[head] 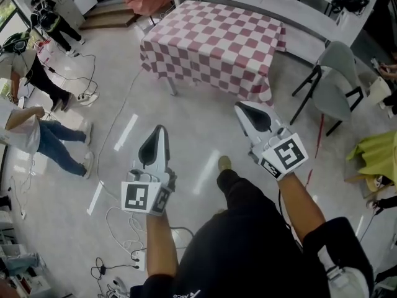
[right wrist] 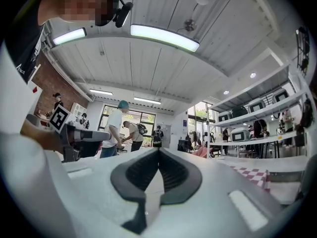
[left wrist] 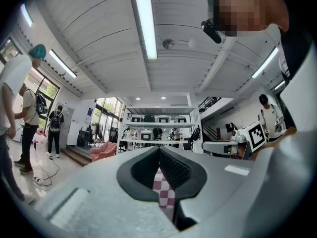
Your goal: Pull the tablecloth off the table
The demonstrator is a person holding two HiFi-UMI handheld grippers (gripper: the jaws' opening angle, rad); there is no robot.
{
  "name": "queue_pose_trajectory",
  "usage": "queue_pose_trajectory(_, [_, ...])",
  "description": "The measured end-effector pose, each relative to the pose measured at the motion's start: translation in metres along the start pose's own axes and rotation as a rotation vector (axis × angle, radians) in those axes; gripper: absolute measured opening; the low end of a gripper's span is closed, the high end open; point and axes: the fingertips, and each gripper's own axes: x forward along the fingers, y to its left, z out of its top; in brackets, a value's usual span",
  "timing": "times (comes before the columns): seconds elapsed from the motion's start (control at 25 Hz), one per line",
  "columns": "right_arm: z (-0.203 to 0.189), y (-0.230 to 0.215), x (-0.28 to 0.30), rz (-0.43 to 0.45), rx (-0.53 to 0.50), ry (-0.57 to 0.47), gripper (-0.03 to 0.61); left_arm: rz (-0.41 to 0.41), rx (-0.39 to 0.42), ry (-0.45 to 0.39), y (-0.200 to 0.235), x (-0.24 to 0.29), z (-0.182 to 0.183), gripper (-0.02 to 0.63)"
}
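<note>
A red-and-white checked tablecloth (head: 214,45) covers a table some way ahead of me, hanging down over its sides. Both grippers are held out in the air over the floor, short of the table. My left gripper (head: 161,129) is shut with nothing in it and points at the cloth. A strip of the checked tablecloth (left wrist: 166,192) shows below its closed pads in the left gripper view. My right gripper (head: 239,107) is also shut and empty, nearer the cloth's front right corner. In the right gripper view the tablecloth (right wrist: 252,175) lies off to the right.
Two grey chairs (head: 338,82) stand right of the table and a long white bench (head: 298,11) runs behind it. Cables (head: 124,228) trail across the floor at the left. People (head: 31,129) stand at the far left. A yellow-green cloth (head: 375,154) lies at the right edge.
</note>
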Motion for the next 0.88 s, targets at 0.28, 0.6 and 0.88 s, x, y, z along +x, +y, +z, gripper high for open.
queue_pose_trajectory(0.28, [-0.039,-0.080,0.087,-0.019,-0.020,-0.008,0.000,-0.004,0.011,0.026,0.058,0.107,-0.029,0.009])
queue_pose_trajectory(0.6, [-0.068,-0.209,0.222,-0.058,-0.051,-0.026,0.000,-0.037,0.044,0.067,0.143,0.292,-0.063,0.009])
queue_pose_trajectory(0.88, [-0.092,-0.301,0.296,-0.085,-0.029,-0.005,0.000,-0.088,0.031,0.048,0.176,0.422,-0.071,0.009])
